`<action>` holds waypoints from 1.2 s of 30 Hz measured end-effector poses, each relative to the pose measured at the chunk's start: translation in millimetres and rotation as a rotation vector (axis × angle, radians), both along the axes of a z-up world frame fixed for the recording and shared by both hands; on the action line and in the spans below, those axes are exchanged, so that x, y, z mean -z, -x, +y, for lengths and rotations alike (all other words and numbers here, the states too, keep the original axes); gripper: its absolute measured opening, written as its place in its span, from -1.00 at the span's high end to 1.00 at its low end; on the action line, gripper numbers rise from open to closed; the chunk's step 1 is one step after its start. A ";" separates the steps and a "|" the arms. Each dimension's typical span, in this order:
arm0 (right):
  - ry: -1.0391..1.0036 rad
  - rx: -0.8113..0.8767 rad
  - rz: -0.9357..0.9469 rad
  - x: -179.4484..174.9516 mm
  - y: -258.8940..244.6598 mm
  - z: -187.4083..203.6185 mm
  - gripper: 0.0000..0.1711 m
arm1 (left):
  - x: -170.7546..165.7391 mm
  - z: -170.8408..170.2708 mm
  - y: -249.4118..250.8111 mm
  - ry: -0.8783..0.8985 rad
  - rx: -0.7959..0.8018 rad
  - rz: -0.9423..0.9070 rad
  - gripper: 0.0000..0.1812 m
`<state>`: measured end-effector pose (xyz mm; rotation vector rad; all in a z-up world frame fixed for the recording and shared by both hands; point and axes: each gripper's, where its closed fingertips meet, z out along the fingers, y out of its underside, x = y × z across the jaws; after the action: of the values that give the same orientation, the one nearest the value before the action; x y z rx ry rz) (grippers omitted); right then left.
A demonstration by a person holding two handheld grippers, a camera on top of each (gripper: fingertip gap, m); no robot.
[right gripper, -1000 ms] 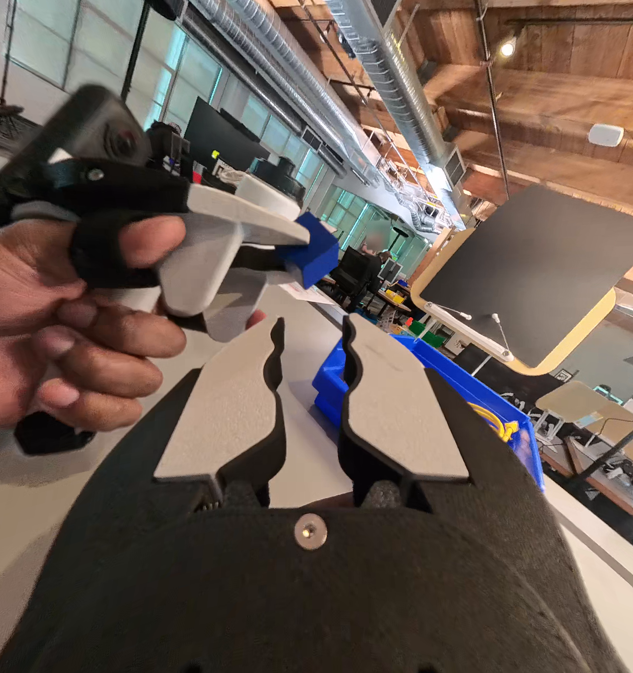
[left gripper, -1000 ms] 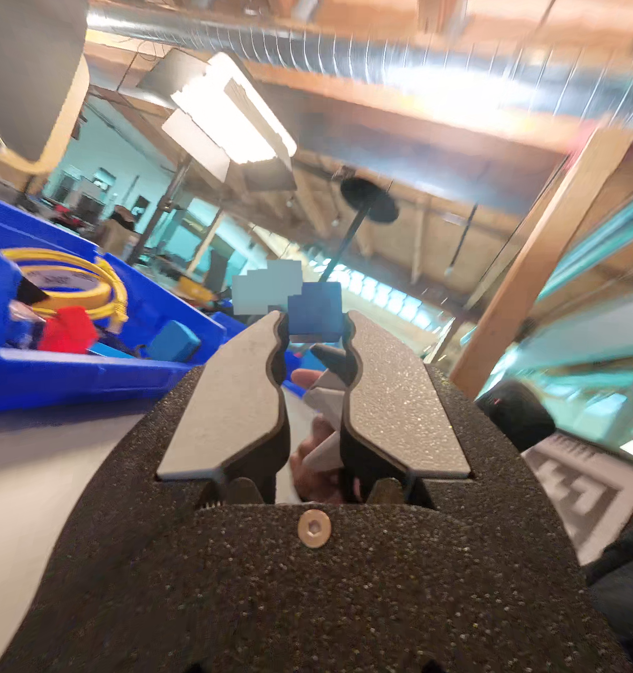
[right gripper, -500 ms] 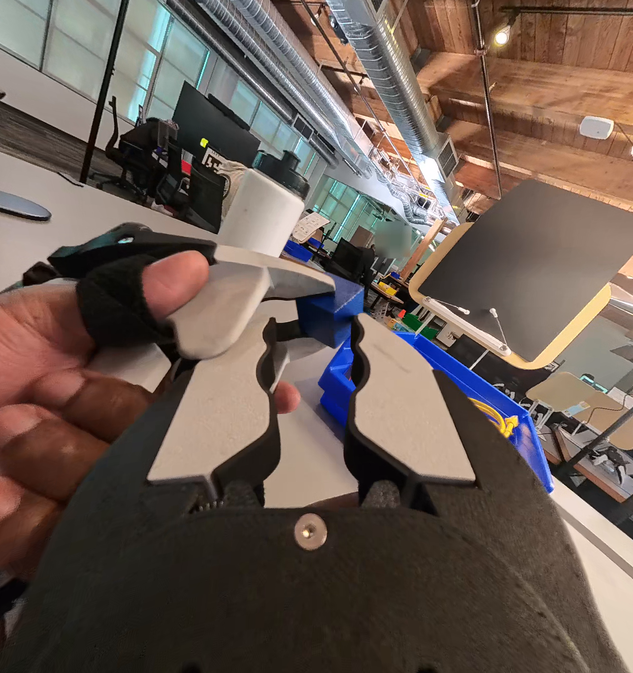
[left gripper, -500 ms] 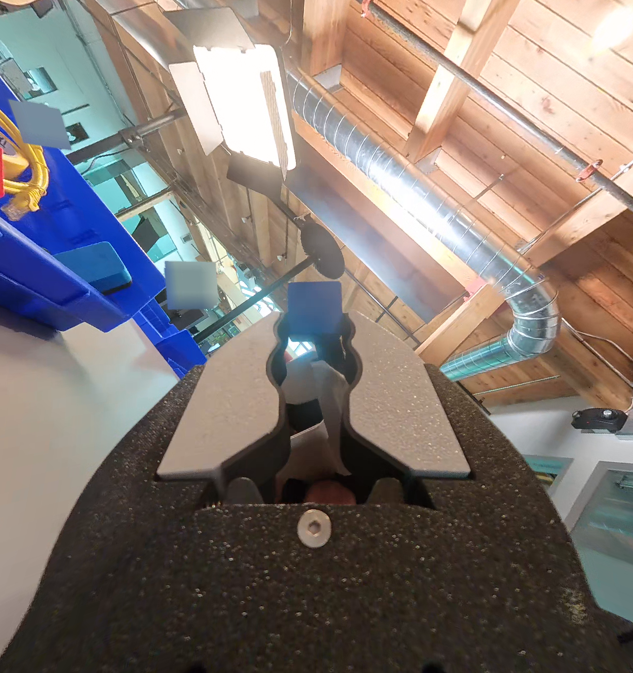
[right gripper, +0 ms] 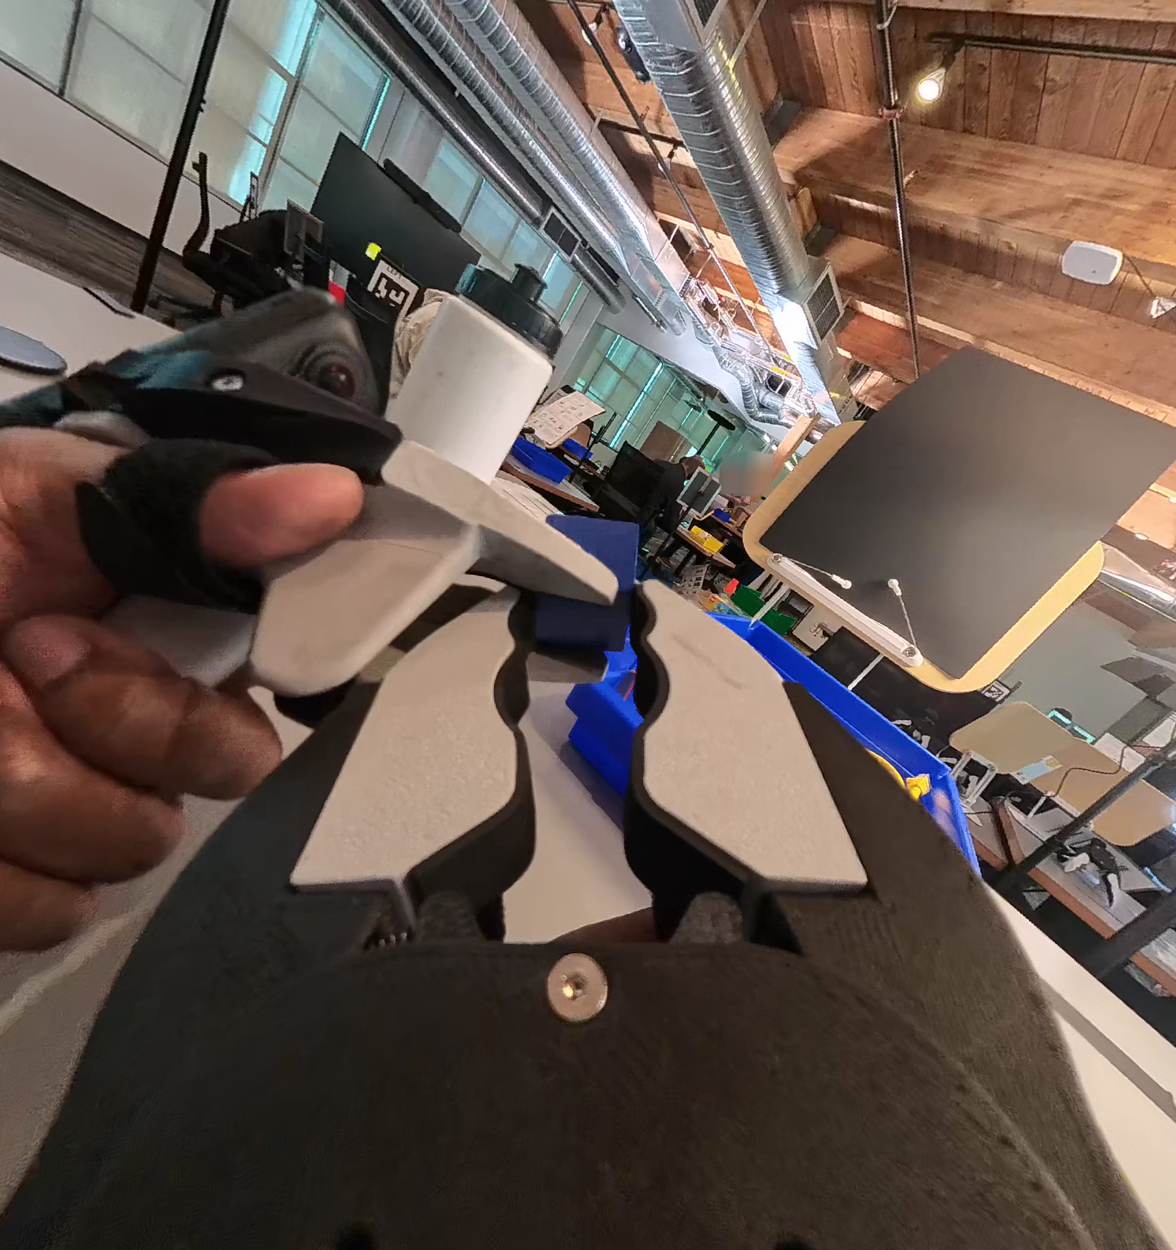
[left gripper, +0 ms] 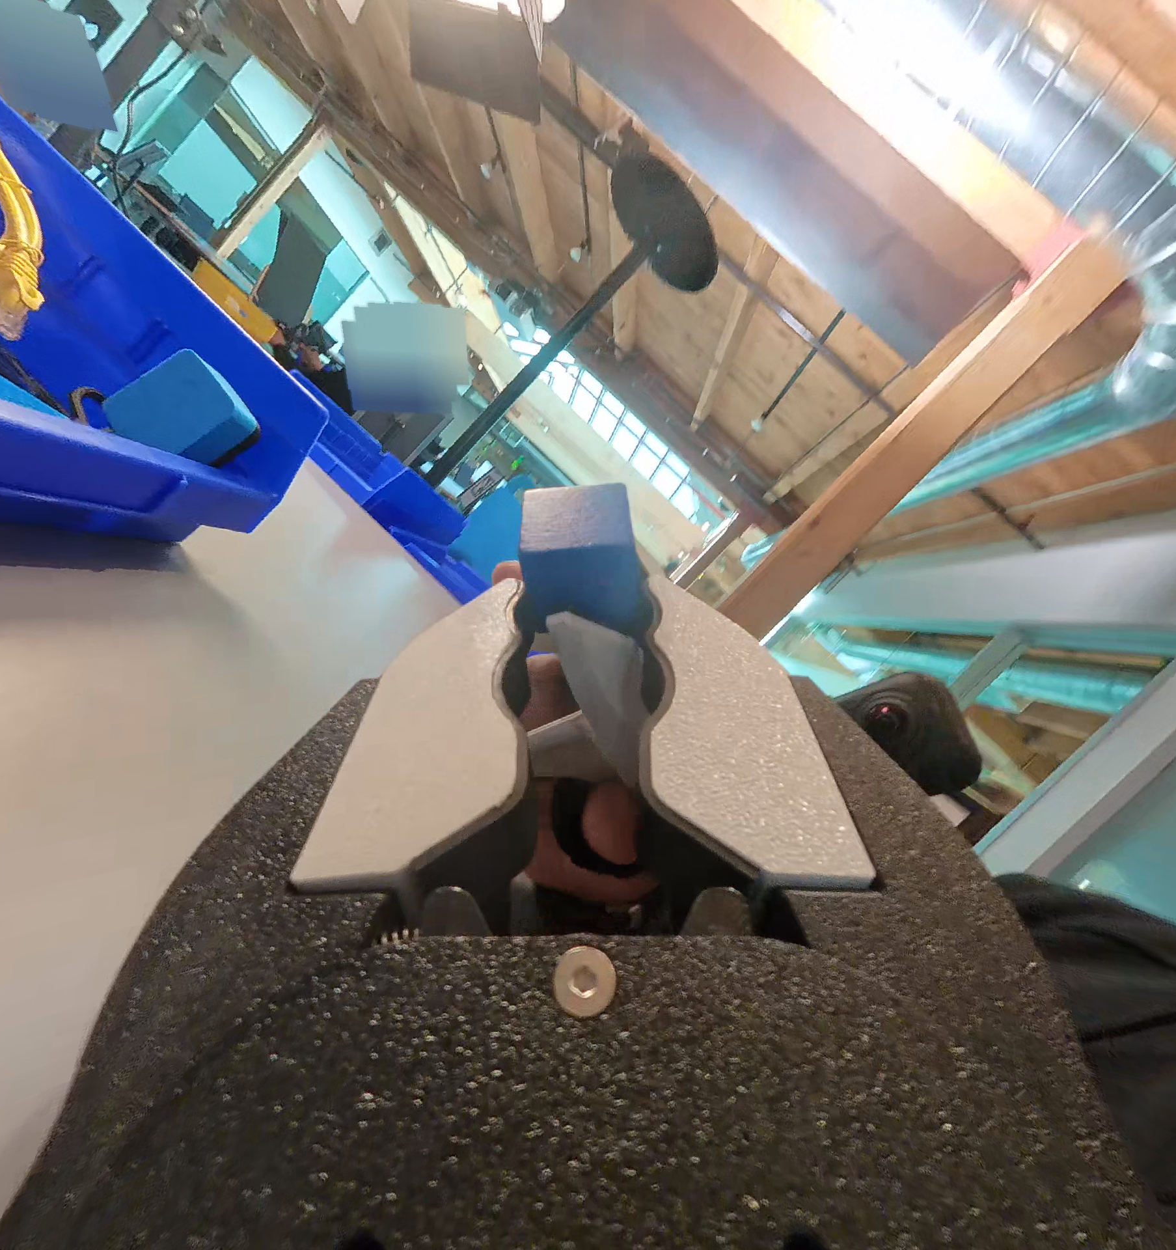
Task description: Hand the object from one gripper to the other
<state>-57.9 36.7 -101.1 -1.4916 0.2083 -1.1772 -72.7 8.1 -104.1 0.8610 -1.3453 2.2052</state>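
Left wrist view: left gripper (left gripper: 581, 602) tilted upward, tips clamped on the blue block (left gripper: 577, 551). A grey finger (left gripper: 605, 683) of the right gripper crosses beneath the block, between the tips. White table (left gripper: 132, 676), blue bin (left gripper: 166, 338), timber ceiling. 0.5 s ago the view pointed more steeply at the ceiling.

Right wrist view: right gripper (right gripper: 577, 602) brackets the block (right gripper: 588, 582); contact unclear, can't tell if it grips. Hand (right gripper: 98, 642) holds the left gripper, entering from the left. Block was above the tips 0.5 s ago, now between them.

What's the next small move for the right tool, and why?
Probably shut the right tool on the block: the block sits between its open tips, while the left tool grips it. After that the left can let go.
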 end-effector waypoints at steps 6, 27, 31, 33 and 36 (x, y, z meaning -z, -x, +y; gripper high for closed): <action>0.016 0.017 0.023 2.5 -4.8 -5.6 0.68 | -4.8 22.5 -13.3 -0.291 -0.233 -0.300 0.51; 0.256 0.096 -0.121 19.8 -1.8 11.4 0.61 | 13.3 30.6 -16.3 -1.010 -0.617 -0.949 0.67; 0.023 -0.114 0.189 19.3 -3.3 4.6 0.56 | -8.6 34.6 -13.3 -0.933 -0.842 -1.251 0.67; -0.079 -0.223 0.308 16.0 0.3 1.9 0.56 | -12.6 38.6 -13.6 -0.922 -0.940 -1.348 0.67; -0.196 -0.347 0.407 7.9 6.6 -1.9 0.53 | -9.5 40.5 -16.2 -0.883 -0.986 -1.402 0.67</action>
<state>-64.5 34.8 -109.0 -1.5063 0.3158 -0.5545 -56.5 48.6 -94.6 -0.0902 -3.2378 3.0914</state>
